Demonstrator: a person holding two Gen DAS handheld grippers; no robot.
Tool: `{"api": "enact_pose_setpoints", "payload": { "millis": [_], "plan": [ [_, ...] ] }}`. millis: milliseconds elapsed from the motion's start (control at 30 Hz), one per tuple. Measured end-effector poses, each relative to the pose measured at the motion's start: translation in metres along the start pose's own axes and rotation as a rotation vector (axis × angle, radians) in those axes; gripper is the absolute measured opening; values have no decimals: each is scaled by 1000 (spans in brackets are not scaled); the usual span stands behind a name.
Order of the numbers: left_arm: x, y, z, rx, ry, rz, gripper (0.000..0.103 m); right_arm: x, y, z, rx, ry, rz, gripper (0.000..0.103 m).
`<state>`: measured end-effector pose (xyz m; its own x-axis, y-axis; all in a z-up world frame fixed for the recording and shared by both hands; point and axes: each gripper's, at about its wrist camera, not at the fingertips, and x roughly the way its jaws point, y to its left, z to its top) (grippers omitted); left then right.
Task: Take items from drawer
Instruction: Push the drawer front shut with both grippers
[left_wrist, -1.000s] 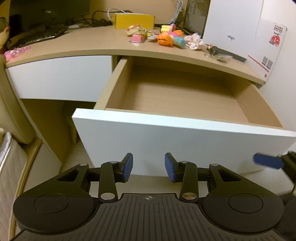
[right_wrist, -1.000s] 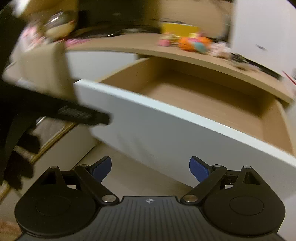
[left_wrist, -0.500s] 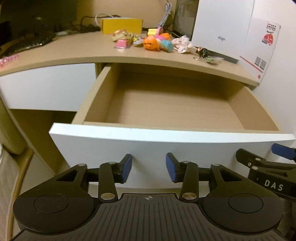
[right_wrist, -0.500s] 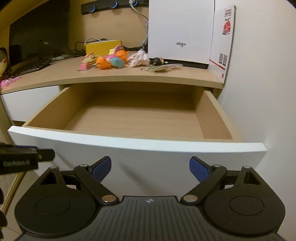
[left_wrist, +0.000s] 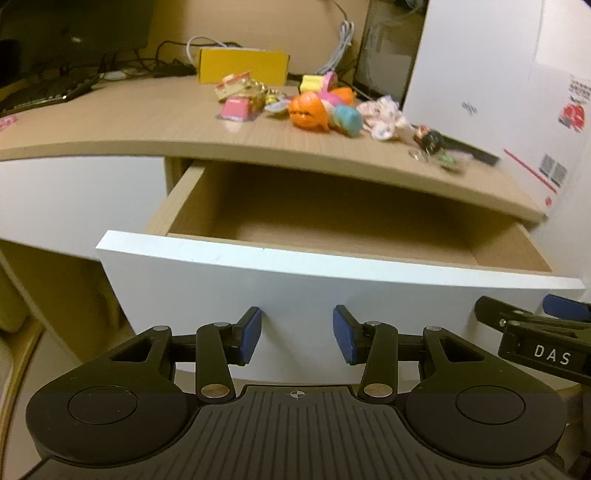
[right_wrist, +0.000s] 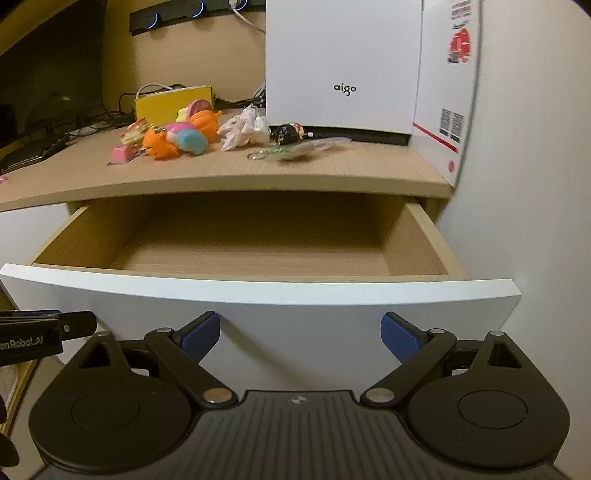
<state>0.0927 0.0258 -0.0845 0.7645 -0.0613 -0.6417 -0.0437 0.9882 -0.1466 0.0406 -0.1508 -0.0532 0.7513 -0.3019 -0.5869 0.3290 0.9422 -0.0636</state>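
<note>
The wooden drawer (right_wrist: 258, 254) with a white front (left_wrist: 295, 291) is pulled out under the desk; nothing shows inside it in either view. A pile of small toys lies on the desktop above: an orange fish toy (left_wrist: 308, 112), a pink block (left_wrist: 234, 110), a white crumpled item (right_wrist: 245, 127) and a black keychain figure (right_wrist: 290, 133). My left gripper (left_wrist: 297, 334) is open with nothing between its fingers, low in front of the drawer's front panel. My right gripper (right_wrist: 301, 336) is open wider, also facing the front panel, and holds nothing.
A white box (right_wrist: 343, 66) stands at the desk's back right against the white wall (right_wrist: 535, 184). A yellow box (left_wrist: 242, 66), cables and a keyboard (left_wrist: 48, 92) sit further back. A second white drawer front (left_wrist: 74, 199) is shut at the left.
Both grippers have sunk lower and nearer to the drawer's front panel, so less of the drawer floor shows. The right gripper swung round from the left to face the drawer.
</note>
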Motion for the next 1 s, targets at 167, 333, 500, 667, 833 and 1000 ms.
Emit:
{"api": "enact_pose_setpoints", "payload": {
  "millis": [167,333,500,667,833,1000],
  "plan": [
    [23,1,21,4,-28,3,47,31,1,18,-5,-20,-1,99],
    [46,-1,38,16,-37,10,47,57,1,32,0,-43,2,99],
    [65,-3,51,25,-52,22,47,79,1,43,-9,-59,-2,99],
    [79,-4,61,16,-67,27,48,96,1,53,-1,-74,1,100],
    [87,-8,66,12,-75,23,54,107,2,57,-5,-90,-2,101],
    [93,-17,68,-7,-74,-26,87,105,0,60,-10,-91,-6,103]
  ]
}}
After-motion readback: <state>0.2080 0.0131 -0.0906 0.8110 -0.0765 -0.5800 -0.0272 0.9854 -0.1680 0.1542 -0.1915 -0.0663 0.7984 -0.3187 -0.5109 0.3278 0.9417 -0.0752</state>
